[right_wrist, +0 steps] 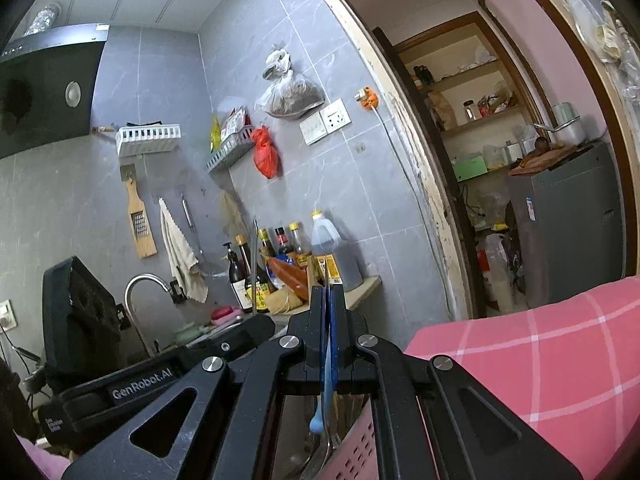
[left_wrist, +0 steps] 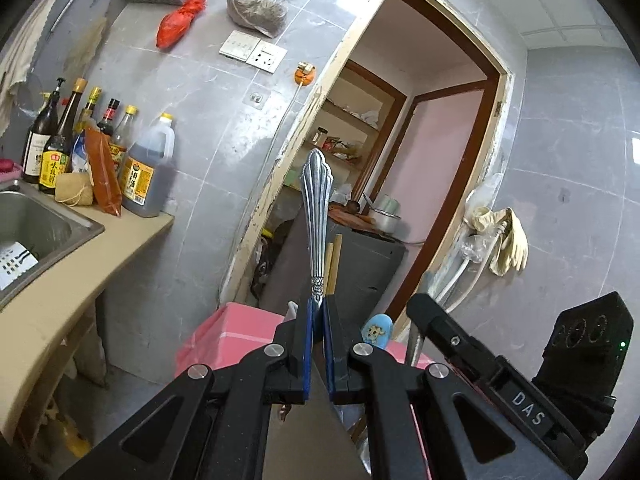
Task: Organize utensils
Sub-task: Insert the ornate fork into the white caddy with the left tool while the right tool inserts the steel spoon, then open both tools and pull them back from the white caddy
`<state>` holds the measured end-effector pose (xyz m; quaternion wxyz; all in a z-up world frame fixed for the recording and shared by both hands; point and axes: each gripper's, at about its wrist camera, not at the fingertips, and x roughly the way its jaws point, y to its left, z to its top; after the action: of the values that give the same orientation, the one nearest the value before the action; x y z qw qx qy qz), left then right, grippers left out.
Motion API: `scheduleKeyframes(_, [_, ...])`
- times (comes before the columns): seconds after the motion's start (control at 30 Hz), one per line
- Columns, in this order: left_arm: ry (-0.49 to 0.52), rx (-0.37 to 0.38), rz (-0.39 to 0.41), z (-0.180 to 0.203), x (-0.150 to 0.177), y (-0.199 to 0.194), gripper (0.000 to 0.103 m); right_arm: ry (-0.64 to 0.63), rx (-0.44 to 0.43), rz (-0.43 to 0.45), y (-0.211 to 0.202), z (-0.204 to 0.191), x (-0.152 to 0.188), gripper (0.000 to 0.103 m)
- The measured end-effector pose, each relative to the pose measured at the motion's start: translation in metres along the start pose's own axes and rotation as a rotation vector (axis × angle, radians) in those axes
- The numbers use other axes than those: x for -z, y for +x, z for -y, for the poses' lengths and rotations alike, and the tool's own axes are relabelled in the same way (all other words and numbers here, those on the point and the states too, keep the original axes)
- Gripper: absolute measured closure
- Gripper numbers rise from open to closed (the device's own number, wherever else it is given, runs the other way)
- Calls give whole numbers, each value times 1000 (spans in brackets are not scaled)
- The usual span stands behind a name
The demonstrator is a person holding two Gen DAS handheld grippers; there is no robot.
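My left gripper is shut on the neck of an ornate silver utensil handle that stands upright; its working end is hidden below the jaws. Behind it rise wooden chopsticks. My right gripper is shut on a thin light blue plastic utensil, whose rounded end hangs down over a pink slotted basket. In the left wrist view the right gripper sits close on the right, with a light blue printed spoon beside its tip. The left gripper lies low on the left in the right wrist view.
A pink checked cloth covers the surface by the basket. To the left are a steel sink, a faucet and sauce bottles on a beige counter. An open doorway leads to a grey fridge.
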<state>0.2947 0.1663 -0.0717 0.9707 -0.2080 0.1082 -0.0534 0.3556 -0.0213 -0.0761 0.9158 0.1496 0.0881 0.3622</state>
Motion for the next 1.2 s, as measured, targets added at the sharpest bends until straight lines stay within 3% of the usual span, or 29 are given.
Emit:
scheduleKeyframes(0.6, [114, 56, -114, 10, -4, -26, 96, -35, 37, -66, -13, -4, 1, 99])
scheduleKeyframes(0.7, [113, 63, -116, 10, -6, -29, 83, -40, 50, -63, -17, -6, 1, 88])
scheduleKeyframes(0.77, [108, 68, -109, 10, -6, -33, 65, -37, 59, -54, -22, -7, -2, 80])
scheduleKeyframes(0.9, [101, 40, -95, 16, -11, -40, 64, -38, 105, -41, -39, -11, -14, 76])
scheduleKeyframes(1.0, [101, 18, -92, 25, -19, -47, 58, -35, 144, -28, -58, -13, -28, 61])
scheduleKeyframes(1.2, [110, -50, -67, 55, -31, -72, 26, -38, 238, -19, -114, -14, -61, 35])
